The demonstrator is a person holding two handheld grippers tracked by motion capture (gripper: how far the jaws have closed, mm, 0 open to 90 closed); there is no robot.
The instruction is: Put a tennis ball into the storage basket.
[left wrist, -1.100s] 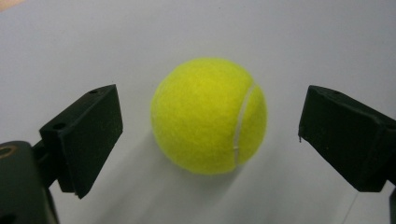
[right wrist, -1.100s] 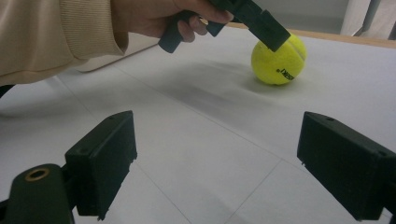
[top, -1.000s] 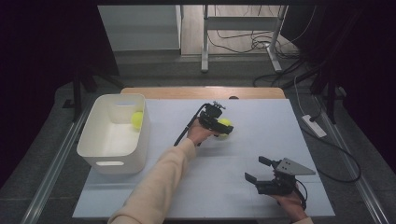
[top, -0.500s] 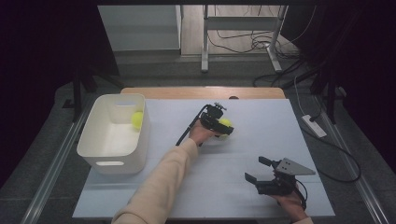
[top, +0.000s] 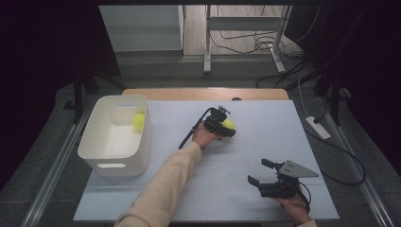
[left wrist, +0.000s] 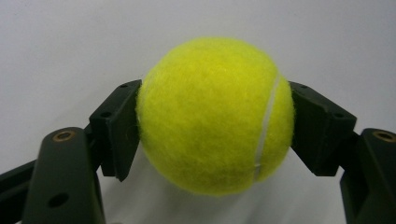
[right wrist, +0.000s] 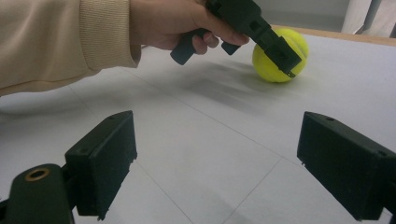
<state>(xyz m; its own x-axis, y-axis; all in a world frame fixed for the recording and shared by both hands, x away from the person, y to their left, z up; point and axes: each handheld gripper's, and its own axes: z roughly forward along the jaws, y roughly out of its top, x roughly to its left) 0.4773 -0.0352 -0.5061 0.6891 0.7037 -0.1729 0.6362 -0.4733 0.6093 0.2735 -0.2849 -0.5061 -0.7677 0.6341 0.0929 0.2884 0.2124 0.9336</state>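
Two jaws of the left gripper (left wrist: 210, 135) pinch a tennis ball (left wrist: 215, 114) at its widest part, so it can't roll; ball sits on the counter (top: 265, 142) mid-width, toward the far edge. Right gripper (right wrist: 219, 163) idle, wide apart, nothing held, near the front right corner. White bin (top: 116, 135) at the left edge holds another ball (top: 138, 121), likely the drop spot.

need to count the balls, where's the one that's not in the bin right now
In the high view the tennis ball sits on the table just past centre, between the left gripper jaws, right of the white bin.
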